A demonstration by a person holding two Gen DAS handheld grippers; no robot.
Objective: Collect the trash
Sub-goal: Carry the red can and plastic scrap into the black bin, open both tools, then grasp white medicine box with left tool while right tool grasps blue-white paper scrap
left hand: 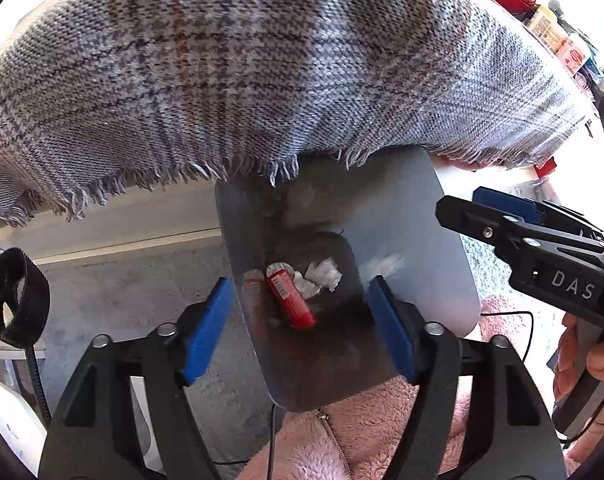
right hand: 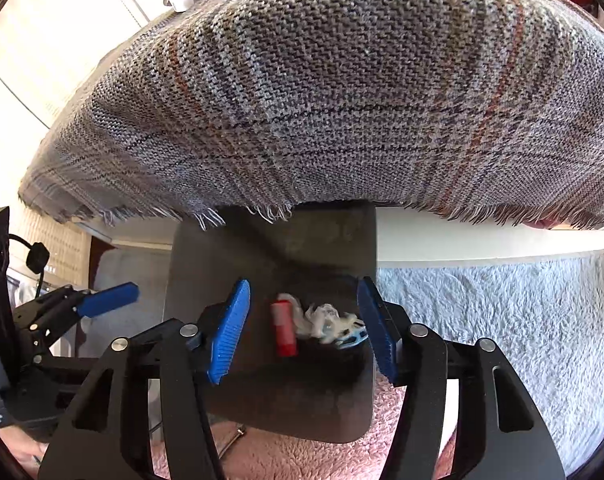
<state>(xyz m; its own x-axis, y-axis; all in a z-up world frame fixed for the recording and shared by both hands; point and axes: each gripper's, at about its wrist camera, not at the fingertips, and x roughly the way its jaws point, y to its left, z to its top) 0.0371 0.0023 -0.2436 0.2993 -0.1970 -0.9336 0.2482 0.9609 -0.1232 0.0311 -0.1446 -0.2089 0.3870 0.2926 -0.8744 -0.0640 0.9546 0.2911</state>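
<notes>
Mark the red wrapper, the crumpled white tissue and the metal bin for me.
red wrapper (left hand: 290, 300), left wrist view, middle of its body.
crumpled white tissue (left hand: 321, 276), left wrist view, centre of the wad.
metal bin (left hand: 433, 240), left wrist view, bare inner wall.

Red tube (left hand: 290, 300) and crumpled white paper (left hand: 319, 278) touching inside metal bin (left hand: 433, 248)
</notes>
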